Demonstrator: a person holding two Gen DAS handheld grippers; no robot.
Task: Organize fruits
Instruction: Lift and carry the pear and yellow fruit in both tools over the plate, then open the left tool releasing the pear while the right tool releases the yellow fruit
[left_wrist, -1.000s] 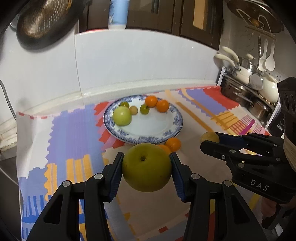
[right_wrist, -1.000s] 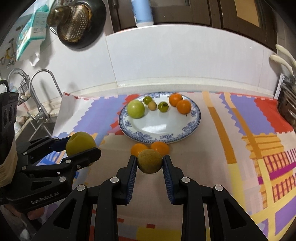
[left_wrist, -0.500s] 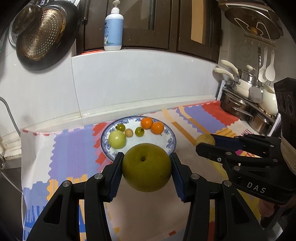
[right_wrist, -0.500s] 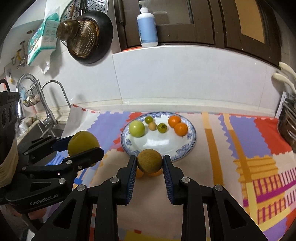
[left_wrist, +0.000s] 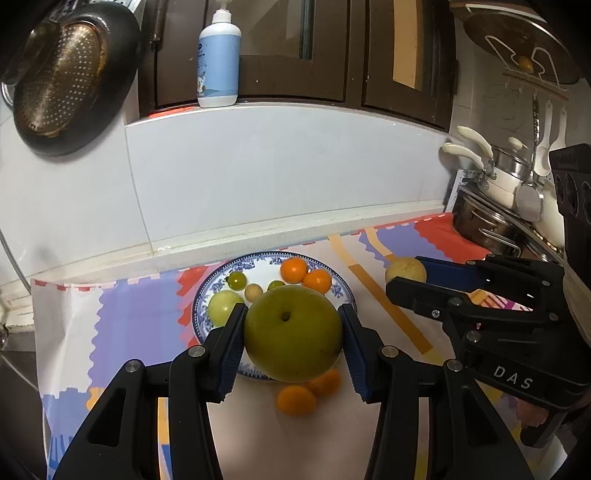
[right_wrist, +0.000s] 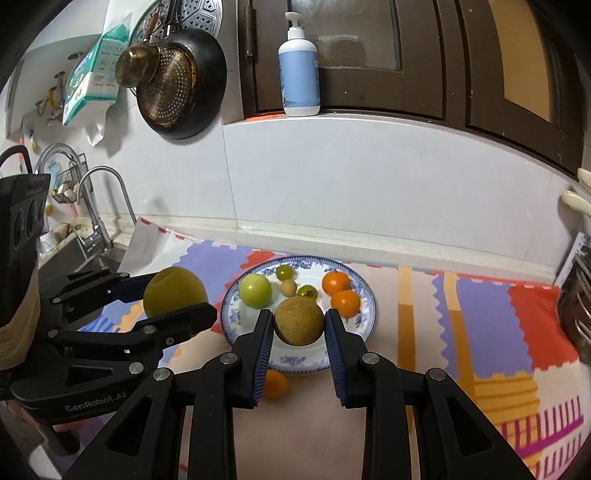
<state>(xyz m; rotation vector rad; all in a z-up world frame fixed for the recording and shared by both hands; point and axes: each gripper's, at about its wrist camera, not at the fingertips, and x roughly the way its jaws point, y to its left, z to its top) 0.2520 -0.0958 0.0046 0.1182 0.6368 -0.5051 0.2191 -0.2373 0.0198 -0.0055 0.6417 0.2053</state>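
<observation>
My left gripper (left_wrist: 291, 334) is shut on a large green pear (left_wrist: 293, 333), held in the air over the near rim of the blue-and-white plate (left_wrist: 202, 295). My right gripper (right_wrist: 299, 322) is shut on a small round brown fruit (right_wrist: 299, 322), also raised over the plate (right_wrist: 364, 317). On the plate lie a green apple (right_wrist: 255, 290), two small green fruits, a tiny tan one and two oranges (right_wrist: 335, 282). Two more oranges (left_wrist: 296, 400) rest on the cloth in front of the plate. Each gripper shows in the other's view, side by side.
A patterned cloth (right_wrist: 480, 314) covers the counter below a white backsplash. A sink and tap (right_wrist: 98, 206) stand at the left, pots (left_wrist: 491, 221) at the right. A soap bottle (right_wrist: 299, 74) sits on the ledge, and a pan with a strainer (right_wrist: 177, 85) hangs on the wall.
Both grippers have risen and pulled back with their fruits held; the plate now looks smaller and farther, and the ledge with the soap bottle has come into view.
</observation>
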